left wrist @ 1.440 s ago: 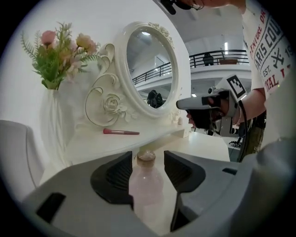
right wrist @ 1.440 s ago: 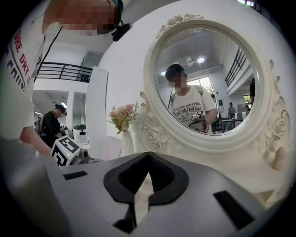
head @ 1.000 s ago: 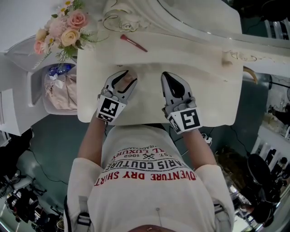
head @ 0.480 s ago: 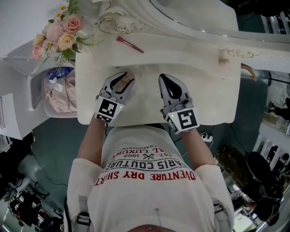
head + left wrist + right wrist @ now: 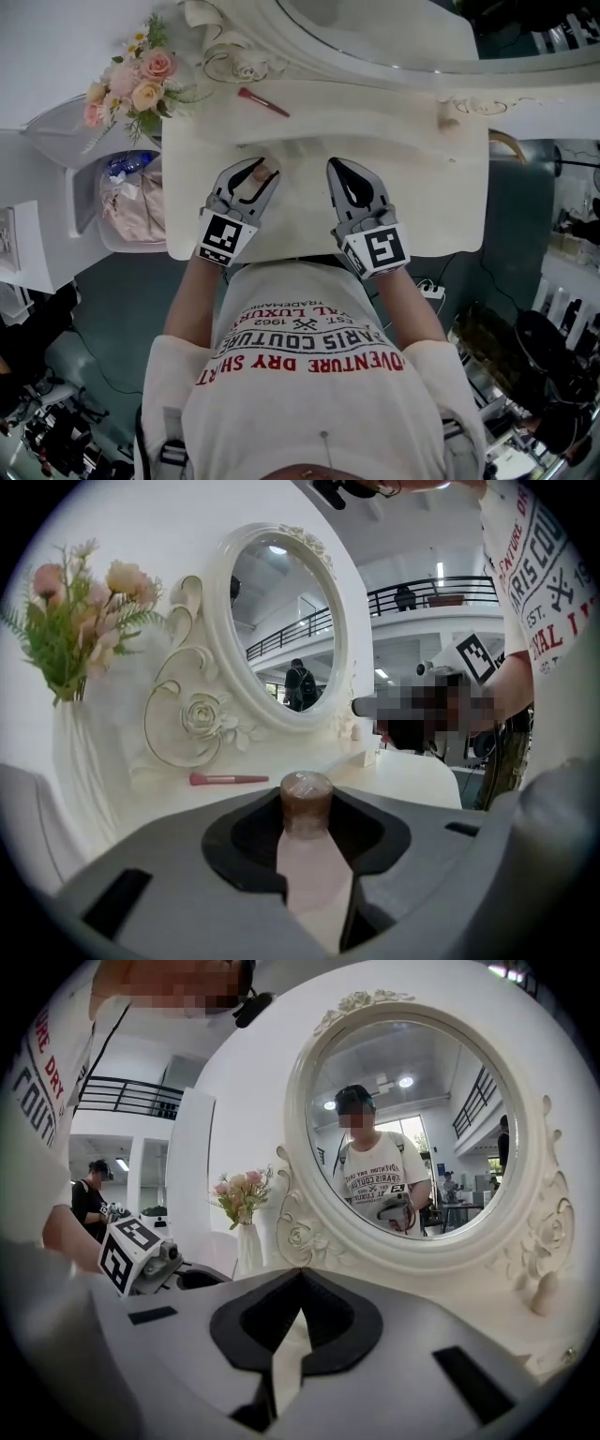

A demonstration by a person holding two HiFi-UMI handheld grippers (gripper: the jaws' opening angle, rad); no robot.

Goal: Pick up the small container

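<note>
Head view: left tongs grip a small pale-pink container with a brown cap over the cream counter. The right tongs are pinched together.

Left gripper view: the jaws have just been closing and now clamp the container's slim body below the cap. It is probably light, stiff and slippery.

Right gripper view: nothing between the jaws.

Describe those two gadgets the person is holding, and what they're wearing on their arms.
The left gripper and right gripper match: grey plastic shells that taper to two jaws lined with black pads. At the back of each sits a white cube printed with black square patterns. The person wears a white T-shirt with red and black lettering and short sleeves.
</note>
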